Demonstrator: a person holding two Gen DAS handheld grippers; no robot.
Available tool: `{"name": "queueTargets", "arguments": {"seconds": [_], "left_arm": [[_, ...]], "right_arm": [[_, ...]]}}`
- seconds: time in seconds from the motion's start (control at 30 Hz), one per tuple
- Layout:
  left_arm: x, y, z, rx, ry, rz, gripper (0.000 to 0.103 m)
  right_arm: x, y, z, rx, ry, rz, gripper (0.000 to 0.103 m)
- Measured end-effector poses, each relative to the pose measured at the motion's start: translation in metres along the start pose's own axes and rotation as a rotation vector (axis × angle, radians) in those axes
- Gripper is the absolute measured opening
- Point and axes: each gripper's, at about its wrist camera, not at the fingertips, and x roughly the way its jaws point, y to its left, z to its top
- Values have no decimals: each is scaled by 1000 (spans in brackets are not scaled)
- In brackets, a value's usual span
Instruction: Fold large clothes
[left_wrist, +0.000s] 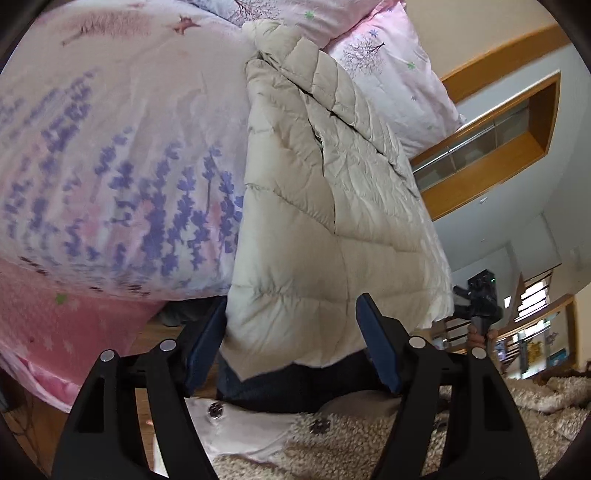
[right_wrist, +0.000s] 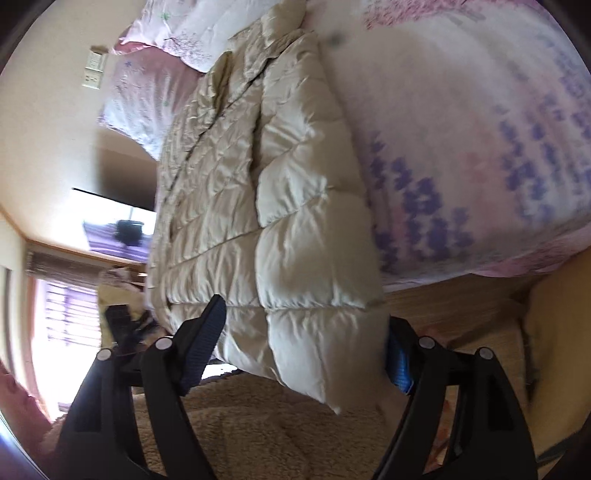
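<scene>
Both claws wide, left gripper (left_wrist: 291, 343) and right gripper (right_wrist: 306, 350) straddling jacket (left_wrist: 314, 221) hem (puffy, slippery); I'd pinch corners on bed (left_wrist: 110, 147).

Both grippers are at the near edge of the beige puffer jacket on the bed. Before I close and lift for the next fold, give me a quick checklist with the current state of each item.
1. Left gripper open around the jacket hem: ok, fingers spread with fabric between them.
2. Right gripper open around the hem: ok, the jacket corner lies between its fingers.
3. Either gripper actually pinching fabric: not ok, neither has closed yet.
4. Jacket lying on the bedspread: ok, though its near edge overhangs the bed.
5. Jacket already folded lengthwise: ok, a layer lies folded over.
6. Both grippers catching every layer: cannot tell.
</scene>
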Motion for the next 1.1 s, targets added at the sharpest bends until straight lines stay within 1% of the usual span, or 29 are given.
{"name": "queueTargets", "arguments": {"seconds": [0.03, 0.1, 0.13, 0.17, 0.2, 0.23, 0.27, 0.3, 0.37, 0.43, 0.5, 0.57, 0.6, 0.7, 0.8, 0.87, 1.0, 1.1], "left_arm": [[3, 2, 1, -9, -1, -16, 72], [7, 6, 1, -34, 6, -39, 71], [8, 7, 0, -37, 8, -41, 66], [9, 7, -2, -43, 13, -49, 54], [9, 8, -5, -55, 18, -61, 49], [9, 10, -7, -67, 20, -76, 36], [8, 10, -9, -74, 20, -88, 28], [7, 9, -10, -77, 19, -94, 25], [0, 5, -11, -75, 5, -102, 16], [-9, -1, -11, -62, -18, -101, 14], [-24, -8, -10, -39, -65, -101, 12], [-39, -14, -7, -23, -120, -111, 10], [-46, -17, -5, -13, -150, -118, 10], [-70, -36, 3, 44, -261, -133, 10], [-84, -52, 10, 82, -333, -137, 9], [-92, -61, 17, 107, -371, -148, 9], [-105, -80, 29, 157, -440, -167, 9], [-112, -91, 46, 190, -492, -169, 9]], "right_arm": [[2, 0, 0, 0, 2, 16, 70], [10, 2, -2, 1, 17, 33, 46], [12, 3, -4, -1, 23, 44, 41], [13, 4, -7, -5, 26, 57, 31], [12, 5, -9, -10, 26, 67, 25], [12, 8, -11, -23, 24, 73, 23], [11, 13, -12, -40, 24, 74, 20], [9, 15, -13, -52, 25, 77, 18], [9, 26, -15, -83, 22, 81, 15], [6, 39, -17, -113, 10, 80, 14], [-2, 54, -17, -147, -21, 84, 14], [-12, 69, -13, -188, -76, 98, 13], [-20, 78, -11, -213, -116, 110, 13], [-39, 99, -8, -278, -219, 119, 12], [-55, 121, -4, -335, -332, 119, 11], [-68, 134, -1, -369, -421, 122, 11], [-96, 141, 12, -387, -533, 161, 11], [-108, 149, 27, -395, -607, 176, 11]]}}
